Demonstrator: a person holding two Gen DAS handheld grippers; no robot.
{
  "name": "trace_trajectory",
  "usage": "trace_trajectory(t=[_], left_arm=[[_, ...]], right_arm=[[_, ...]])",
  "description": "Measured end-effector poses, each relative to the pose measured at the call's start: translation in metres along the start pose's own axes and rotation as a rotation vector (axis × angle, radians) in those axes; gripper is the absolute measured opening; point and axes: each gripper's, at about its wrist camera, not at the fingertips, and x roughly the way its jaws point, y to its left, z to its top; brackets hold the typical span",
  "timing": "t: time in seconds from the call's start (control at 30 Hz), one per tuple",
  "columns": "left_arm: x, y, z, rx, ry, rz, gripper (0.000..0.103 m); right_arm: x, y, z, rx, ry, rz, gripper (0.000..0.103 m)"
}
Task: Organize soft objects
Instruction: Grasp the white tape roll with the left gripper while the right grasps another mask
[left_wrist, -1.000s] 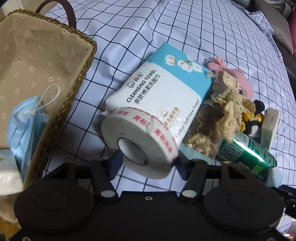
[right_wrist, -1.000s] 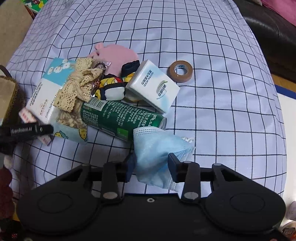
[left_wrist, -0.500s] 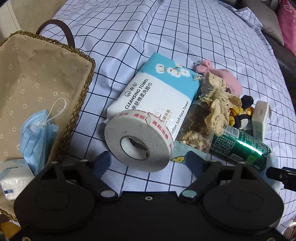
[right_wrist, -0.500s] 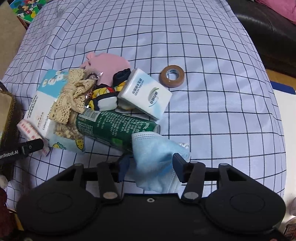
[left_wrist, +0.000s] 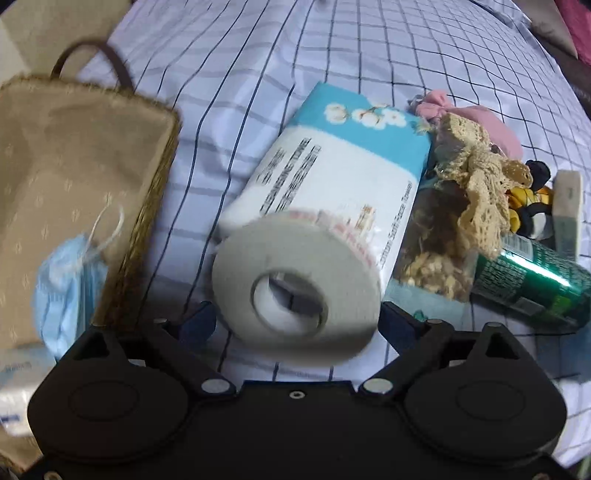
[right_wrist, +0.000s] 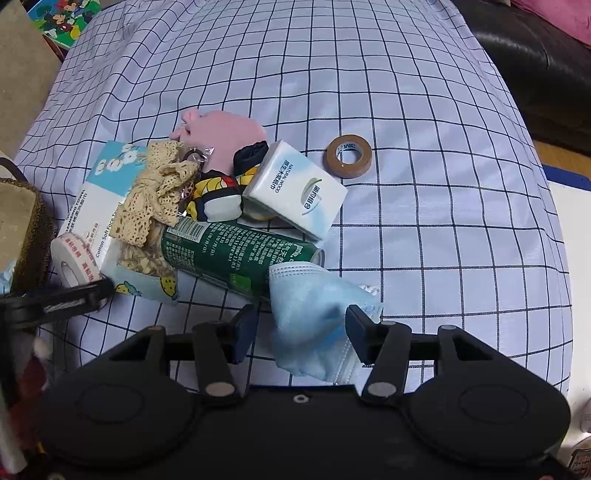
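A white tape roll with red print (left_wrist: 295, 284) rests on the checked cloth against a blue-and-white cleansing towel pack (left_wrist: 332, 177). My left gripper (left_wrist: 299, 321) stands open wide around the roll, its pads off it. In the right wrist view a crumpled blue face mask (right_wrist: 314, 314) lies on the cloth beside a green can (right_wrist: 229, 254). My right gripper (right_wrist: 301, 328) is open a little around the mask; the left finger is clear of it and the right finger brushes it. A lined wicker basket (left_wrist: 155, 155) at the left holds another blue mask (left_wrist: 70, 273) and a tissue pack (left_wrist: 18, 380).
The pile holds a cream lace bow (right_wrist: 155, 192), a pink plush (right_wrist: 225, 136), a black-and-yellow toy (right_wrist: 214, 195) and a white tissue pack (right_wrist: 299, 192). A brown tape ring (right_wrist: 349, 155) lies apart at the right. A dark sofa (right_wrist: 535, 55) borders the far right.
My left jaws have spread wide and let go of the tape roll, which now rests on the cloth. My right jaws have parted slightly and released the blue mask.
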Motion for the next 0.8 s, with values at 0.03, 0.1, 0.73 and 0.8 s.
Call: trace_trajectory(t=[0.03,0.1,0.73,0.8], left_arm=[[0.002,-0.003,0.001,0.004,-0.002,0.008,0.092],[0.003,-0.003,0.002,-0.013,0.001,0.001,0.092],[-0.031,0.006,0.003,-0.071,0.007,-0.120,0.053],[-0.040,0.002,0.001,-0.038,-0.024,-0.128,0.053]], right_arm=[[0.000,0.001,-0.001,-0.002,-0.002,0.000,0.053],[-0.002,0.000,-0.002,-0.004,-0.004,0.001,0.053],[0.004,-0.030,0.004,0.138,0.016,0.010,0.074],[0.006,-0.028,0.004,0.135,0.019,0.000,0.073]])
